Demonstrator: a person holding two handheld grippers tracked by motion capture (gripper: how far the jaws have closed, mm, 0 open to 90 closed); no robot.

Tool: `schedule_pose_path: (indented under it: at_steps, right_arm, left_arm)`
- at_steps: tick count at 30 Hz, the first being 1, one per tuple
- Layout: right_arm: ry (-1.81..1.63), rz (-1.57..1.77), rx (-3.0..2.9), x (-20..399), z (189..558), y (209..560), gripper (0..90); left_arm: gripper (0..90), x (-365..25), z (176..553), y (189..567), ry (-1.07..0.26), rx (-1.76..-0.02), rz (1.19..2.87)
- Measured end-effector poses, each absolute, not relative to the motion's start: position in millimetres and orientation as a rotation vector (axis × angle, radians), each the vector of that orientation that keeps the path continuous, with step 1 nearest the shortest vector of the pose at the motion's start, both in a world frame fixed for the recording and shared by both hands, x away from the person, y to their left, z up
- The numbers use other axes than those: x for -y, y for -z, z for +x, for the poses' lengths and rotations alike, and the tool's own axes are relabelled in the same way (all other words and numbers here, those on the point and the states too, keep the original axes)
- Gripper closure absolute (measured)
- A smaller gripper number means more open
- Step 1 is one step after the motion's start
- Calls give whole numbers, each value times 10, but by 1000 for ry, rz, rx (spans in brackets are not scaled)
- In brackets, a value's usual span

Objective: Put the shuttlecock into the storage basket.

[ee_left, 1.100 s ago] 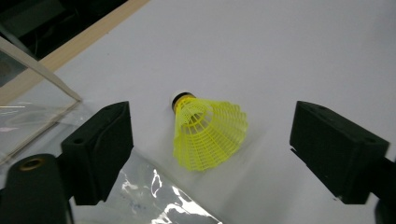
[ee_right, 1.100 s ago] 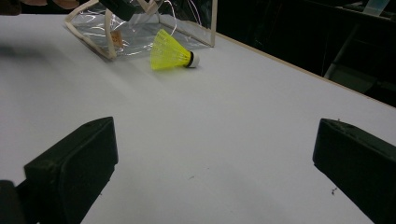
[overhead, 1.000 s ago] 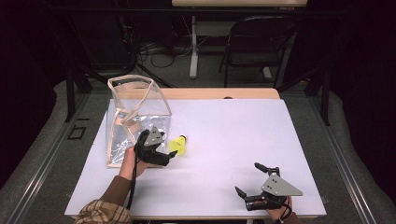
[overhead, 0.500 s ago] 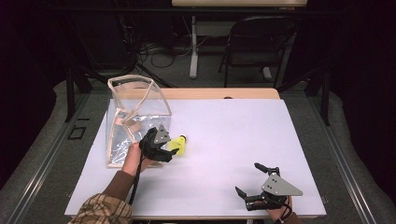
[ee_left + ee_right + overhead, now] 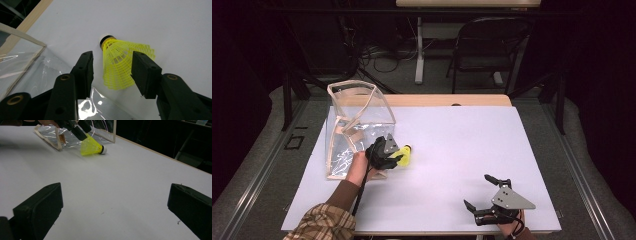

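A yellow plastic shuttlecock with a white cork tip lies on its side on the white table, just right of a clear plastic bag. My left gripper is open, and its jaws straddle the shuttlecock's skirt. The left jaw stands clear of the mesh and the right jaw is at its edge. In the left gripper view the gripper has the bag's film beside and beneath it. My right gripper rests wide open near the front right edge, nothing between its jaws, and faces the shuttlecock.
The clear bag stands open with tan-trimmed edges at the table's left. A wooden strip runs along the far edge. Behind the table are a folding chair and cables on the floor.
My left gripper has slid rightward away from the bag up to the shuttlecock, so its jaws now flank the skirt. The right gripper has stayed put.
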State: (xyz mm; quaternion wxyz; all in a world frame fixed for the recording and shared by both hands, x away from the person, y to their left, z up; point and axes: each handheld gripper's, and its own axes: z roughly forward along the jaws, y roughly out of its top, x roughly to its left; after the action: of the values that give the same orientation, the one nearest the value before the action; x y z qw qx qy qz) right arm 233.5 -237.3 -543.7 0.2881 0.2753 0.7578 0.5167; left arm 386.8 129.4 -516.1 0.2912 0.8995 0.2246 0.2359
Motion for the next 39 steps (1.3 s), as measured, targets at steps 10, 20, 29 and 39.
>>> schedule_pose_path:
  at_steps: [10,20,29,39]
  right_arm:
    - [-1372,739,-2026,2369,2339,5442,0]
    - [-1365,743,-2027,2365,2337,5443,0]
    - [-1359,742,-2031,2363,2339,5446,0]
    - [-1355,739,-2029,2361,2339,5447,0]
  left_arm:
    - [649,-1282,3898,5198,-638,-585,2401]
    - [725,-1265,3908,5219,-643,-573,2408]
    - [787,-1261,3911,5227,-666,-561,2406]
    - [883,-1294,3914,5207,-701,-542,2382]
